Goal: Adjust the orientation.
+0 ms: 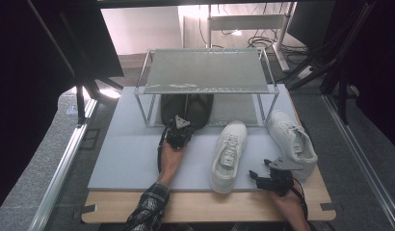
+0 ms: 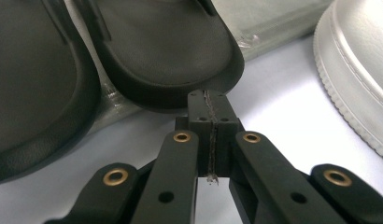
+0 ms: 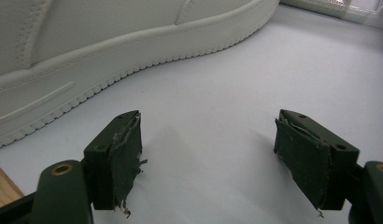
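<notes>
Bright glare pours from the far floor (image 1: pixel 138 29), both sides drop into darkness, and up close the black sandals (image 2: pixel 171 51) blur softly.

Grey carpet floor (image 1: pixel 51 159), white desk (image 1: pixel 243 21) behind, cables beneath.

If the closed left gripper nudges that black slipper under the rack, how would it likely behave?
The black foam-like slipper probably slides easily: it lies flat on the smooth grey mat. It looks light and somewhat flexible, so the shut left gripper may turn it. Tipping seems unlikely, given its low sole.
</notes>
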`<state>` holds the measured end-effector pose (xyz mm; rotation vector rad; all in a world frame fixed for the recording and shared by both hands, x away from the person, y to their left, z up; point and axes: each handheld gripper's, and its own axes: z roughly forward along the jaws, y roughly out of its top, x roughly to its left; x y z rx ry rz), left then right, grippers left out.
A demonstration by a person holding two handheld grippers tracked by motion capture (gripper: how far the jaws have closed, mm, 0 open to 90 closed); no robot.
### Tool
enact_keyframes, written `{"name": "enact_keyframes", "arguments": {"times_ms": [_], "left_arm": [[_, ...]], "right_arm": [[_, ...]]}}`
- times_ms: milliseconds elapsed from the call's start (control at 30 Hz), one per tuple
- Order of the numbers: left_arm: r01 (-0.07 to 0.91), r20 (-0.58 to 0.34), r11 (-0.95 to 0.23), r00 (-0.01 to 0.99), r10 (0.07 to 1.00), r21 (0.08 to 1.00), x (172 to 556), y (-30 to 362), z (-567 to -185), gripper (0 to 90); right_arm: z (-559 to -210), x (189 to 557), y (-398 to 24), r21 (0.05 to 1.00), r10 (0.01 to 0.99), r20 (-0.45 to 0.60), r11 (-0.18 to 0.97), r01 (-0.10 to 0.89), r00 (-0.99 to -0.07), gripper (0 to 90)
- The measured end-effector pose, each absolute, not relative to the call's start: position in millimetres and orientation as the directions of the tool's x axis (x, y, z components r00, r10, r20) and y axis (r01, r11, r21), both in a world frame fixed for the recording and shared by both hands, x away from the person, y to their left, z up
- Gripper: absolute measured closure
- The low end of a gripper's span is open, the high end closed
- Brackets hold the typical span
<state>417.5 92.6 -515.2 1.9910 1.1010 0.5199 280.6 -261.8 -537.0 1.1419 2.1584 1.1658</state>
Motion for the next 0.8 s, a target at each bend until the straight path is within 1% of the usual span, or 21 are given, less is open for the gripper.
{"name": "enact_keyframes", "arguments": {"times_ms": [467,567,700,800], "left_arm": [[0.535,-0.023,-0.301,0.515,0.857,0.789,429.9,92.0,-515.7,89.5],[0.538,-0.038,-0.284,0.51,0.859,0.794,430.0,92.1,-516.6,89.5],[0.534,-0.028,-0.295,0.514,0.857,0.792,428.8,91.8,-516.3,88.8],[0.531,-0.041,-0.288,0.523,0.851,0.797,426.1,94.3,-515.0,87.4]], "right_arm": [[-537.0,280.6,-261.8,0.833,0.824,0.01,0.307,0.46,-0.567,23.5],[-537.0,280.6,-261.8,0.833,0.824,0.01,0.306,0.46,-0.567,23.5],[-537.0,280.6,-261.8,0.833,0.823,0.011,0.306,0.46,-0.567,23.5],[-537.0,280.6,-261.8,0.833,0.823,0.011,0.306,0.46,-0.567,23.5]]}}
